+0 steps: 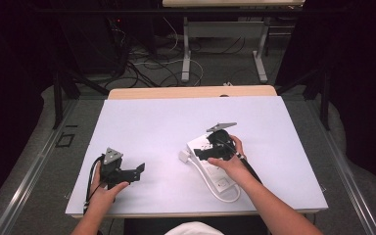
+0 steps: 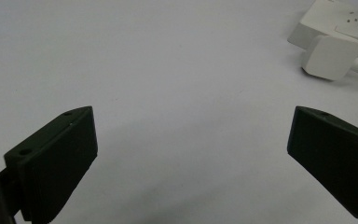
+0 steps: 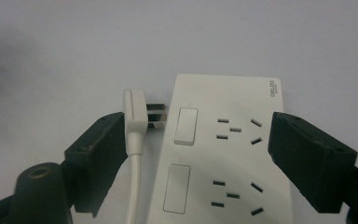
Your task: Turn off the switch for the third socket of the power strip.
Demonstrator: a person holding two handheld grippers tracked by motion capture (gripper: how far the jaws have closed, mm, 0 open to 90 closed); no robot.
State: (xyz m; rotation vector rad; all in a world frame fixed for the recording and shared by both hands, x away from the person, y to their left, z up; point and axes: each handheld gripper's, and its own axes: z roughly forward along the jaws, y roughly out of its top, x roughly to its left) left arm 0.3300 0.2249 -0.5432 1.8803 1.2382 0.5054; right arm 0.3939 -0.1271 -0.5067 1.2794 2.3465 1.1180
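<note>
While the right gripper (image 3: 196, 140) hangs over the power strip (image 3: 223, 154) w/ fingers spread wide, nothing's pinched; the plug (image 3: 137, 116) sits just beside the strip's edge, touching one finger. Strip lies on the white counter (image 1: 152, 127), right of center. Left gripper (image 2: 191, 154) rests apart, fingers spread too, empty.

The left hand (image 1: 108, 185) holds the left gripper (image 1: 136, 172) low at the near left, and its tips point toward the right. Its two black fingers (image 2: 58, 161) stand far apart with nothing between them. The right hand (image 1: 227, 159) holds the right gripper (image 1: 201, 152) farther right, with the forearm coming in from the bottom. Its fingers (image 3: 100, 154) are spread wide and press on nothing.
</note>
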